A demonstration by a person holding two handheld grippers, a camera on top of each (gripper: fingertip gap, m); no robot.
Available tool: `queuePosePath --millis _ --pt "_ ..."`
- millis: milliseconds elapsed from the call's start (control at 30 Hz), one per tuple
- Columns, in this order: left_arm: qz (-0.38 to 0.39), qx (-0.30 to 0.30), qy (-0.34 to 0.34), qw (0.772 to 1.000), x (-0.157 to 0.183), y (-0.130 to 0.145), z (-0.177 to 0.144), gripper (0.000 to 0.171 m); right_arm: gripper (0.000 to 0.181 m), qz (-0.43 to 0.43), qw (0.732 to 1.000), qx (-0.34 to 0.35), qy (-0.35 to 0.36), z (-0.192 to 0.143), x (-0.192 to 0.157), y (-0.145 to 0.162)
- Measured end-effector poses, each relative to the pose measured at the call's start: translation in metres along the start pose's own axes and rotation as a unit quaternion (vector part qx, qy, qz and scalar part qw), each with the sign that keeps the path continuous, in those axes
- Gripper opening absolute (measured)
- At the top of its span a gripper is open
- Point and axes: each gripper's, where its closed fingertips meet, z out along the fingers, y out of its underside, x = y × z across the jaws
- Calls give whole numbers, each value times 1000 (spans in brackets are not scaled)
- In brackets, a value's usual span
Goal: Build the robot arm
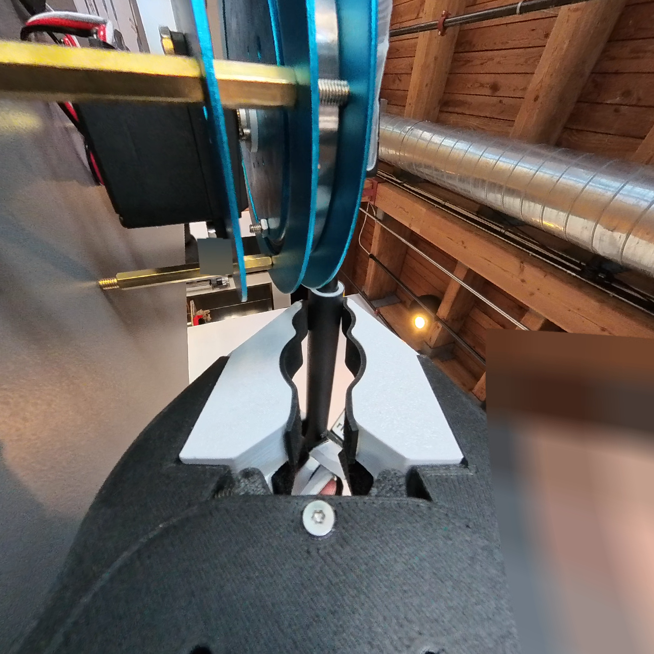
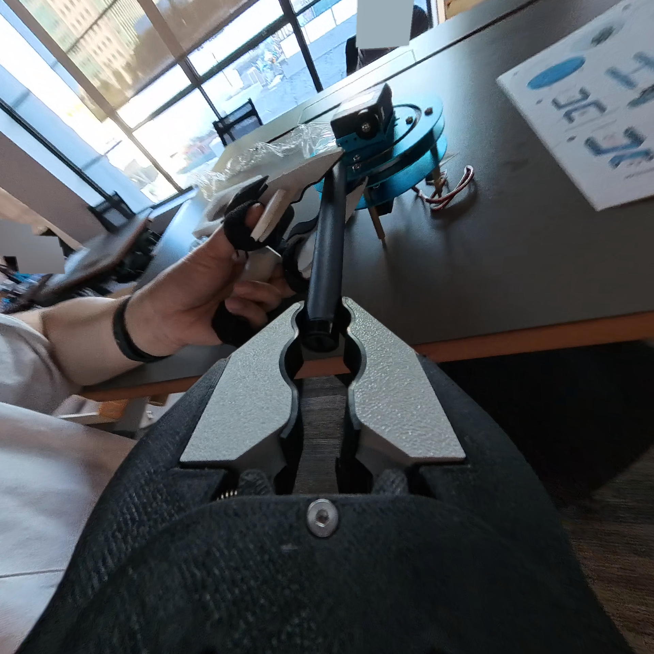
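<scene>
Timber ceiling beams [image 1: 460, 247] and a ribbed silver duct [image 1: 513, 184] are filling my left wrist view, since that camera is pointing steeply upward. My left claw [image 1: 323, 318] is closing its wavy black pads on a slim black cylindrical tool handle [image 1: 320, 361], whose far end is meeting the rim of a stacked blue metal disc assembly [image 1: 332, 159] with brass standoffs [image 1: 106, 78] and a black servo block [image 1: 155, 159].

From the right wrist view I am seeing the same assembly [image 2: 396, 155] standing on a dark grey tabletop [image 2: 495, 265], red-and-white wires [image 2: 449, 191] trailing beside it and a white printed sheet [image 2: 601, 106] lying further right. My right claw [image 2: 320, 318] is gripping the butt of the handle [image 2: 327, 240] between nearly closed tips. A bare hand [image 2: 184, 300] with a black wristband is working the left claw [image 2: 311, 198], which is clamping the handle near the discs.
</scene>
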Motion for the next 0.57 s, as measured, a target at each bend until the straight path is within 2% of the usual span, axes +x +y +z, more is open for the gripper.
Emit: queuePosePath --millis 133,267,567 --pt "0 1 -1 1000 0 -1 0 16 17 82 995 0 -51 0 -3 1" --pt "0 1 -1 1000 0 -1 -1 16 16 168 980 0 -108 -1 -5 -2" --pt "0 4 -2 1000 0 -2 -1 16 17 276 943 2 -185 -3 -6 -7"
